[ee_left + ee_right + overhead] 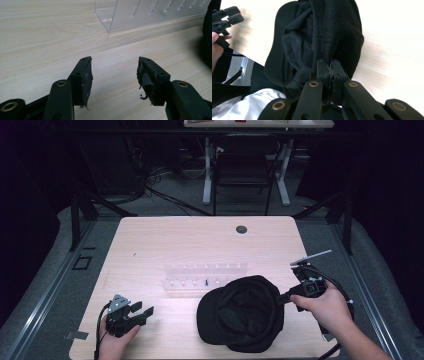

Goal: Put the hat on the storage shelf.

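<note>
1. High view: a black fabric cap [240, 314] lies upside down on the pale wooden table [165, 240], near the front edge, right of centre.
2. My right gripper [283, 298] meets the cap's right rim; in the right gripper view my jaws are pressed together, pinching a fold of that black fabric.
3. My left gripper [142, 311] rests at the front left, well apart from the cap, jaws spread with bare wood between them.
4. A clear plastic slotted rack [205, 276] sits just behind the cap, ahead of my left jaws.
</note>
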